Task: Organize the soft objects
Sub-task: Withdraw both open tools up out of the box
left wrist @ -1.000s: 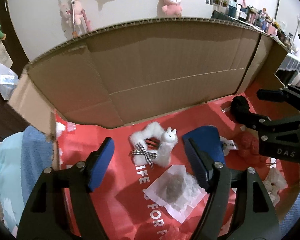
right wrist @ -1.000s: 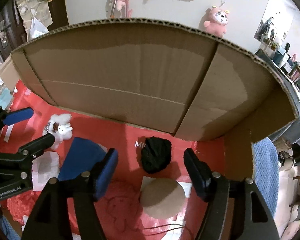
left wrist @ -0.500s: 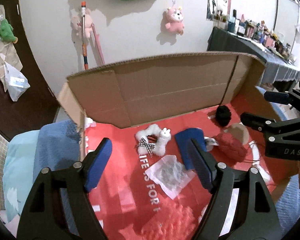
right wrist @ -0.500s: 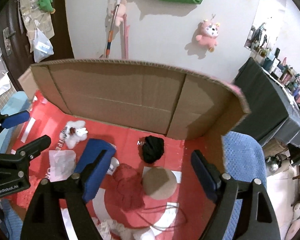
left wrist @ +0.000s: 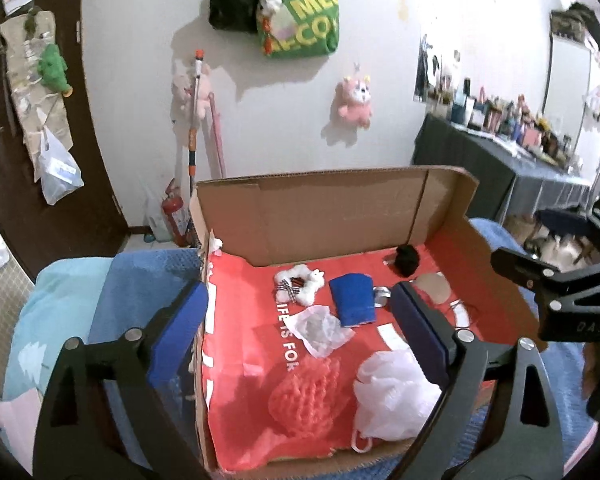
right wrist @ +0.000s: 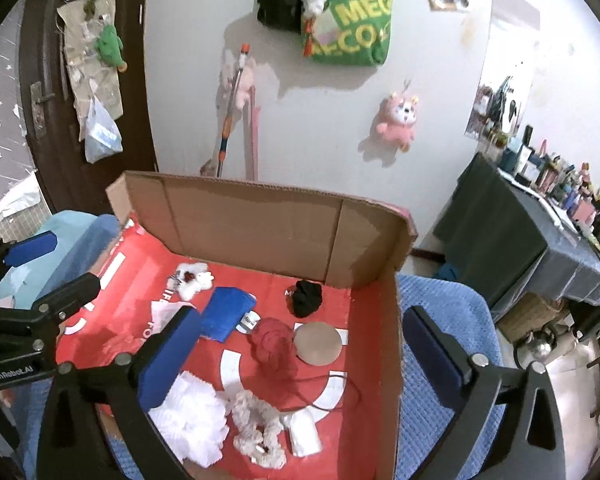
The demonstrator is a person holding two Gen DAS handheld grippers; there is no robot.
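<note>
An open cardboard box (left wrist: 320, 216) with a red liner (right wrist: 364, 320) holds the soft things: a white plush rabbit wreath (left wrist: 300, 286), a blue cloth (left wrist: 353, 300), a black pom (right wrist: 307, 298), a red knit piece (right wrist: 272, 346), a white mesh pouf (left wrist: 392, 392) and a white scrunchie (right wrist: 256, 428). My left gripper (left wrist: 299, 292) hovers above the box's near left side. Its jaws are opening, and nothing sits between them. My right gripper (right wrist: 300, 314) hangs over the near right side, jaws also opening and holding nothing.
A tan round disc (right wrist: 318, 343), a clear plastic packet (left wrist: 320, 330) and an orange knit lump (left wrist: 306, 394) also lie in the box. Blue bedding (right wrist: 440, 320) lies under it. A dark-covered table (right wrist: 520, 232) crowded with small items stands on the right. A door (left wrist: 32, 160) is on the left.
Both grippers have drawn back and risen away from the box floor, so the whole box and the wall now show. Both pairs of jaws stand wider apart.
</note>
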